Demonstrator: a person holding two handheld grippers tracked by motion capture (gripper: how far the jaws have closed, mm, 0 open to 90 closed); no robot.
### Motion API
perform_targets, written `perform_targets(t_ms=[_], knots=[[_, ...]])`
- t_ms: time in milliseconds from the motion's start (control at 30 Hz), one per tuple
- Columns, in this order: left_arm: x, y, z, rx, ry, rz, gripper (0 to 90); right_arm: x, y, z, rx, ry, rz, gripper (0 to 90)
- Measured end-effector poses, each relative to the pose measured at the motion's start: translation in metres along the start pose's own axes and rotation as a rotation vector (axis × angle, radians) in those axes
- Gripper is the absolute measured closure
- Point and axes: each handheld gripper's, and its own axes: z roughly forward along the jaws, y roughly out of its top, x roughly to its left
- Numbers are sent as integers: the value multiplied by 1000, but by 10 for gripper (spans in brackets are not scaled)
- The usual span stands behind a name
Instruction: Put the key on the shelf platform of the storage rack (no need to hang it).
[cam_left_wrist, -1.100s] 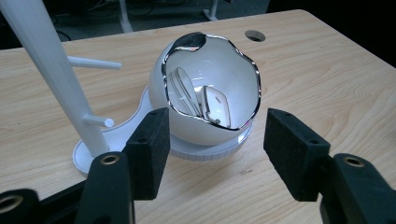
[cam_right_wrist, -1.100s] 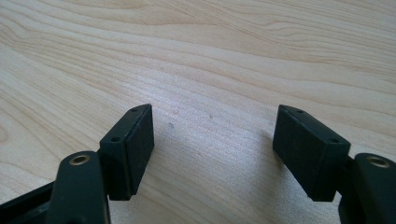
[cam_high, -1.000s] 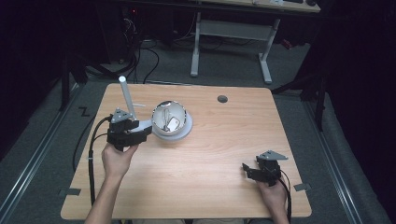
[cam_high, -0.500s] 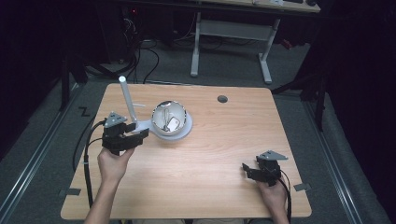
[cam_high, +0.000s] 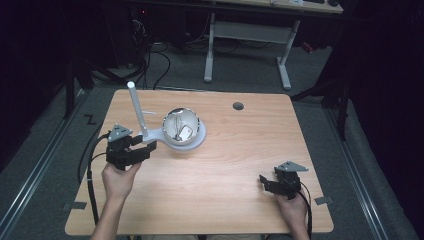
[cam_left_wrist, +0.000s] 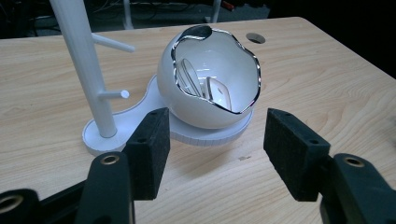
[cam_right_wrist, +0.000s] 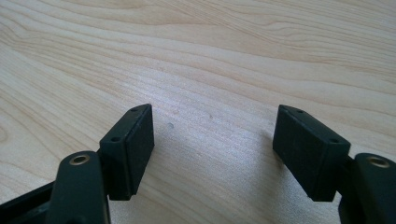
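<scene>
Inside the white bowl (cam_left_wrist: 210, 79) lie a few pale, flat pieces, half sunk below its wavy, chrome-edged rim and too hidden to name; the upright post (cam_left_wrist: 84, 65) beside it is cut off by the top of the left gripper view. Bowl and post share one matte white figure-eight base (cam_high: 160, 136), the bowl glossy and round like a cracked eggshell, the post a plain rod with short side pegs. The stand sits on the left-centre of the tabletop (cam_high: 235, 165), a light wood-grain board with a round cable hole near its far edge. The left claw (cam_left_wrist: 215, 149) hangs just before the base with its black foam-faced jaws spread and nothing between them. The right claw (cam_right_wrist: 212, 149) rests low over bare wood near the right front corner, well apart from the stand, also spread wide. Around the tabletop the room is dark, with grey floor, cables and another desk's legs behind.
</scene>
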Motion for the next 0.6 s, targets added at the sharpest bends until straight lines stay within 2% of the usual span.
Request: perform_targets(t_ms=[600], knots=[[0,-13,-4,12,9,-2,415,0,0,0,0,0,0,297]])
